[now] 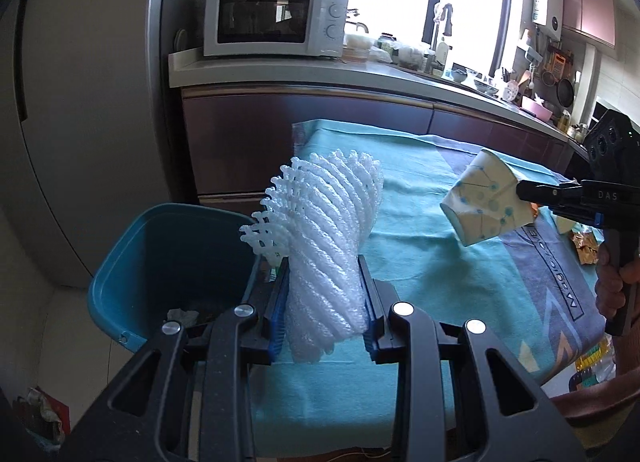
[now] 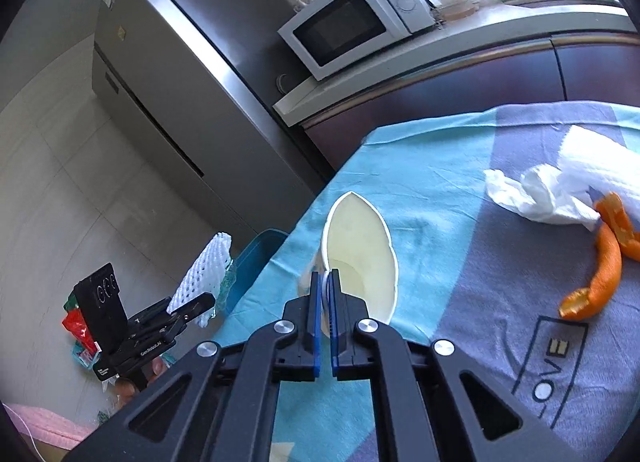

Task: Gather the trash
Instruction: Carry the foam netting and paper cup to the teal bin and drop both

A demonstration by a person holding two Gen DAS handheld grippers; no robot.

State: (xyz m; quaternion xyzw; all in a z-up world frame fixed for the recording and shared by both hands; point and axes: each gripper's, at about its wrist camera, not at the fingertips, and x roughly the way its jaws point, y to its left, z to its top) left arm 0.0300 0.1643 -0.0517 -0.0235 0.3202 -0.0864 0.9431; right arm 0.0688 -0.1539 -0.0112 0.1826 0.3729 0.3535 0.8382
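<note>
My left gripper (image 1: 325,262) is shut on a white foam fruit net (image 1: 320,229), held upright by the table's left edge, just right of the blue trash bin (image 1: 132,274). In the right wrist view the foam net (image 2: 206,270) sticks up from the left gripper (image 2: 188,308) beside the bin (image 2: 256,258). My right gripper (image 2: 327,282) is shut on the rim of a squashed paper cup (image 2: 360,246), lifted above the tablecloth. From the left wrist camera, the patterned cup (image 1: 484,201) hangs from the right gripper (image 1: 532,193) over the table.
A turquoise and grey cloth covers the table (image 2: 460,189). On it lie crumpled white tissue (image 2: 560,185) and orange peel (image 2: 600,262). Gold wrappers (image 1: 586,250) sit at the right. A fridge (image 2: 168,73), a microwave (image 1: 276,17) and a cluttered counter stand behind.
</note>
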